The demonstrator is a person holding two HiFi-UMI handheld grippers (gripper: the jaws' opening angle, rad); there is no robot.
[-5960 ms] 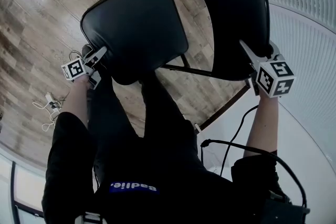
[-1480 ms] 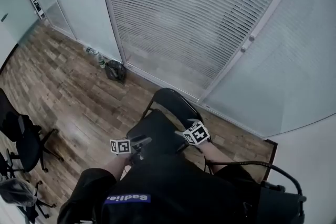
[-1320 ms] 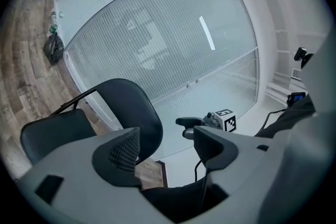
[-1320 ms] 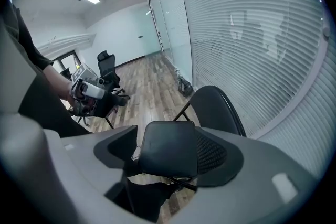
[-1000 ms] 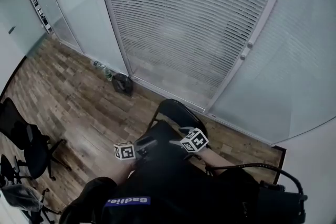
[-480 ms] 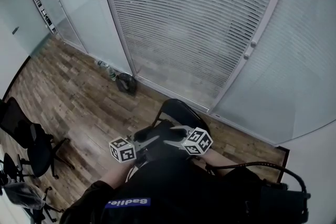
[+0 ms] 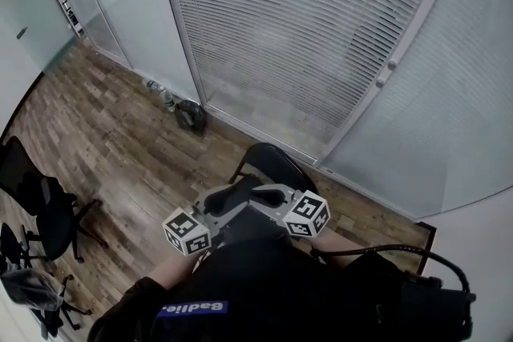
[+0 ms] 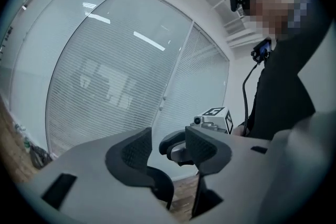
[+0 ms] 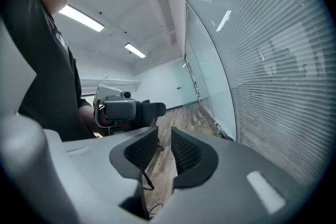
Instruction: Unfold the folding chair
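Since half a second ago you have raised both grippers clear of the chair (image 7: 271, 162); it stands on the floor (image 7: 120, 136) before the blinds (image 7: 304, 28), its seat hidden behind your hands; the left gripper (image 7: 227, 198) and right gripper (image 7: 268, 194) point at each other, both empty, both closing; only the left gripper view shows its jaws well apart; only the right gripper view shows its jaws nearly together, a narrow gap left.
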